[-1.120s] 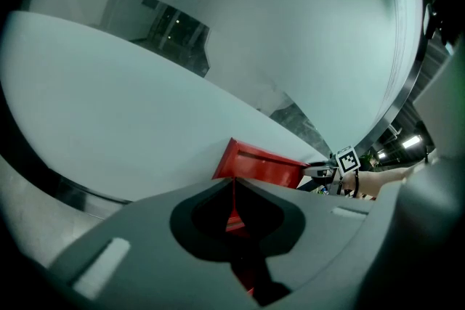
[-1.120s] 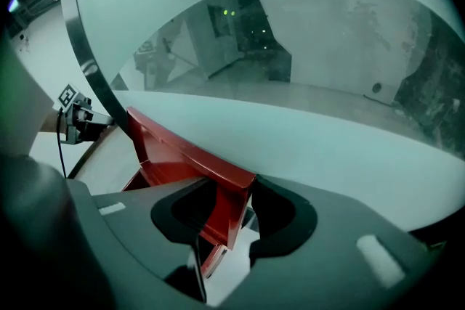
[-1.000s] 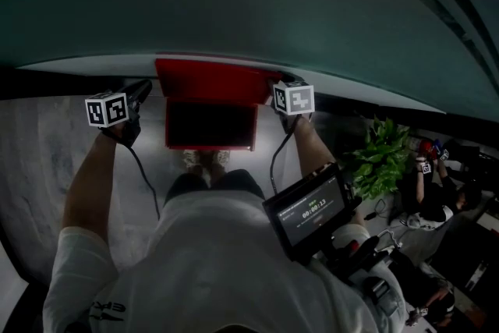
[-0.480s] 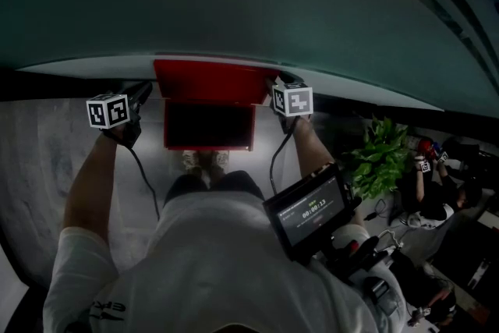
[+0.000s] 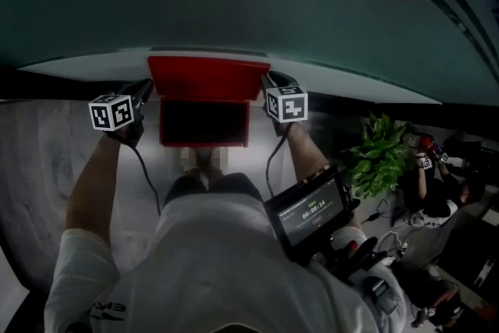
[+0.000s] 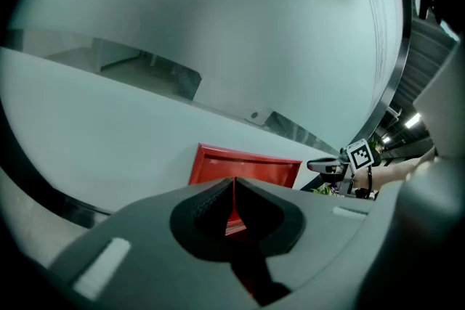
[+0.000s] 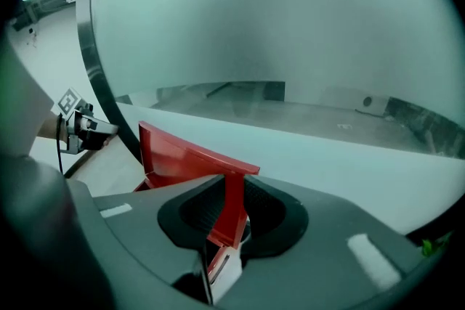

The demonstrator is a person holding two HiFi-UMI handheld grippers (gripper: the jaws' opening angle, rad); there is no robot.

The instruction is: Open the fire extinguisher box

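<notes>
Head view: fire extinguisher box sits at upper centre of frame, on the floor, back against the base of the wall. Red top panel above, red-framed dark rectangle below it. Cannot tell whether that rectangle is a window or the open inside.

Right gripper view: right gripper at the box's right side. A narrow red edge strip of the top panel stands upright between its jaws, which are closing and appear to be meeting the strip on both sides. A small white piece shows under the strip; unclear what it is.

Left gripper view: left gripper closed tight with nothing in it, box only visible beyond it. In the head view it hangs just beside the box's left side, apart from it.

Risks, as judged:
- Bite is on a thin strip near a corner. A pull could slide it out of the pads, and the panel would drop back.
- Pulling from the right end only may twist the panel or bind it at its hinge.
- Nothing braces the box, so a hard pull could drag or tip it off the wall rather than swing the panel.
- Shoes stand just under the box's front, in the way if anything falls.
</notes>
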